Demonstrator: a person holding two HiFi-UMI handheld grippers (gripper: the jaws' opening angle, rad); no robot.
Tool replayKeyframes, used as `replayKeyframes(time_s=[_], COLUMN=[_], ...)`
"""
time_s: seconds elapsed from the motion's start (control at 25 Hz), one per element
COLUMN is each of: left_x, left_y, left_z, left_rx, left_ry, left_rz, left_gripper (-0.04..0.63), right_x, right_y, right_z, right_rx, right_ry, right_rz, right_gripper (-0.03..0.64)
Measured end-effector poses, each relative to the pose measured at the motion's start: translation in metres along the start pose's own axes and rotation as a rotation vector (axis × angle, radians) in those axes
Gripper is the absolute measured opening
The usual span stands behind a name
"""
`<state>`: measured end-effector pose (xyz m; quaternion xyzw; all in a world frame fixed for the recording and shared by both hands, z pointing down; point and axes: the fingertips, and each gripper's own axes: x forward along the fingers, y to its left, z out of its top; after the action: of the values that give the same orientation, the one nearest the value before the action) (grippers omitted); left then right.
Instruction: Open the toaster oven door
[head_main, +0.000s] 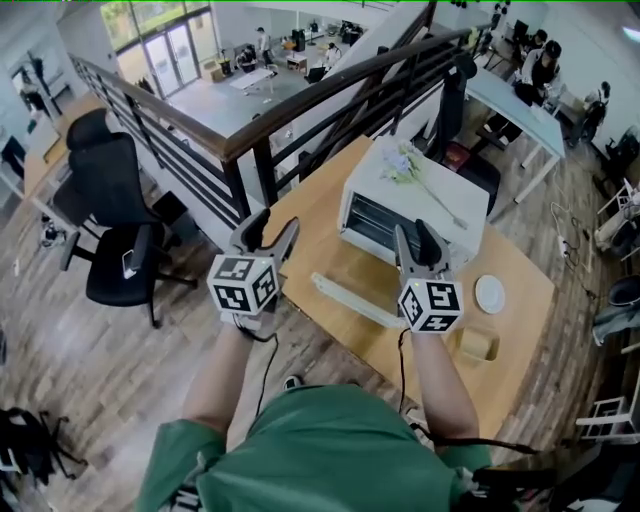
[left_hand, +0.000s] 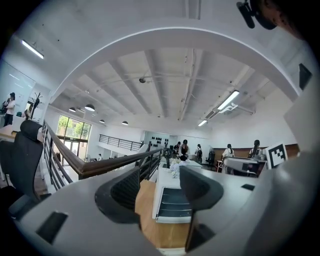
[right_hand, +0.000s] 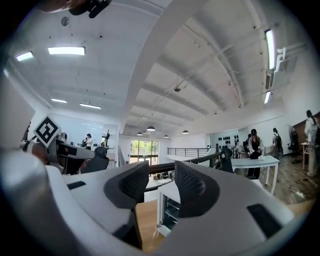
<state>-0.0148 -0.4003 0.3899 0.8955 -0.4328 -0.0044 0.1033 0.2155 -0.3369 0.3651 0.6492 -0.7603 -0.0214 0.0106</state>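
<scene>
A white toaster oven (head_main: 415, 200) stands on the wooden table (head_main: 315, 215), its dark rack cavity showing. Its door (head_main: 355, 300) is swung down flat toward me. Both grippers are held high above the table, apart from the oven and pointing level. My left gripper (head_main: 268, 232) is open with nothing between its fingers; in the left gripper view the oven (left_hand: 172, 204) shows through the gap of the left gripper (left_hand: 160, 187). My right gripper (head_main: 420, 243) is open and empty too. In the right gripper view the right gripper (right_hand: 161, 182) frames the oven (right_hand: 167, 207).
A sprig of flowers (head_main: 408, 165) lies on the oven's top. A white plate (head_main: 489, 294) and a small tan box (head_main: 478, 343) sit on the table's right part. A dark stair railing (head_main: 330, 90) runs behind the table. Black office chairs (head_main: 115, 210) stand at the left.
</scene>
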Motion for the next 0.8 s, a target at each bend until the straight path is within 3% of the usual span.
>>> replayKeyframes(time_s=[0.2,0.48,0.8], left_x=[0.0,-0.004,-0.003], left_y=[-0.013,-0.02,-0.024], left_z=[0.017,0.022,0.017], left_rx=[0.016,0.0,0.022], left_ry=[-0.034,-0.072,-0.048], left_rz=[0.008,0.036,0.036], left_gripper=[0.258,0.258,0.258], right_x=[-0.01,-0.02,-0.021], right_y=[-0.01,-0.013,-0.022], right_z=[0.03,0.038,0.037], right_rx=[0.0,-0.01,0.001], right_ry=[-0.067,-0.089,-0.084], right_rz=[0.014,0.042,0.034], right_gripper=[0.175,0.173,0.17])
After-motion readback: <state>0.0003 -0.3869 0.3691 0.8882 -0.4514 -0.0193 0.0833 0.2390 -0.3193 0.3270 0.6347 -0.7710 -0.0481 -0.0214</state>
